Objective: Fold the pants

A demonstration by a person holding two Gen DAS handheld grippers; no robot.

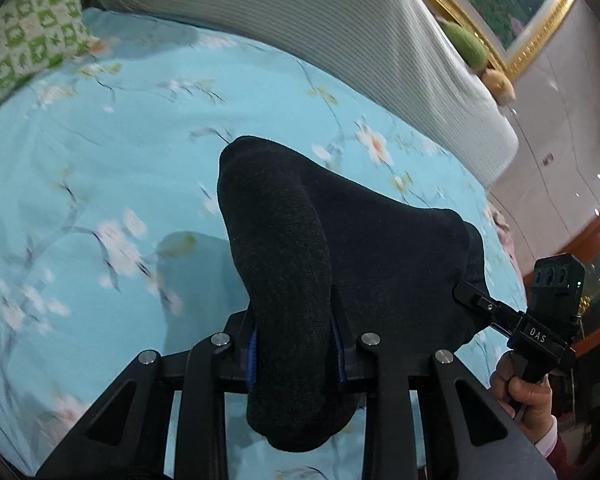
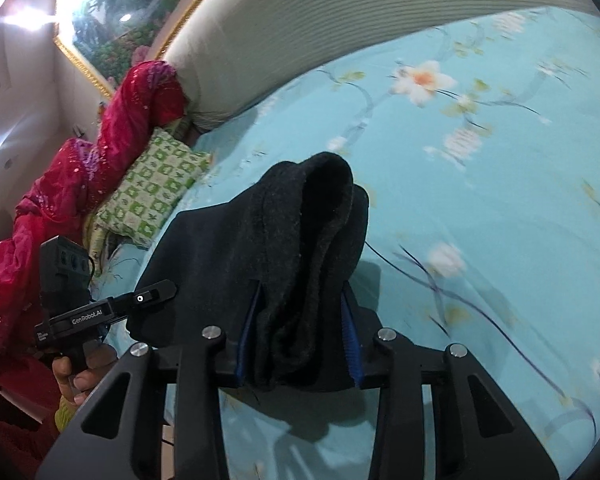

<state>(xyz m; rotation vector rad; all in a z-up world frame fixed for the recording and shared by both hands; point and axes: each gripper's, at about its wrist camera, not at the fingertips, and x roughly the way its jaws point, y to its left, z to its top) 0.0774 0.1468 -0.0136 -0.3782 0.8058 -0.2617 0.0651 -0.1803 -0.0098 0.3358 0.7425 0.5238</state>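
Bed [image 1: 80, 208]: covered by a light blue sheet printed with white blossoms and thin dark branches, creased in places. Headboard [image 1: 340, 32]: pale, ribbed, padded, running along the far edge of the bed. Pillow [image 2: 152, 192]: green-and-white checked, lying at the head of the bed against the headboard. Red cloth [image 2: 112, 148]: sequinned, bunched up, draped beside the pillow at the bed's edge. Painting [image 2: 112, 12]: garden scene in a gilt frame, hung on the wall behind the headboard. Small green fuzzy object [image 1: 466, 46]: resting on top of the headboard, kind not clear. Walls: pale, with bright ceiling light reflections. Pants [image 1: 320, 232]: dark charcoal, bunched, raised off the sheet and stretched between the two grippers near the middle of the bed. Left gripper [image 1: 294, 344]: clamped on a thick fold of the pants, blue pads pressed against the cloth on both sides. Right gripper [image 2: 300, 344]: likewise clamped on a bundle of the pants, cloth filling the gap between its blue pads. Each gripper seen from the other's camera at the far end of the cloth, held in a hand [image 1: 528, 396].
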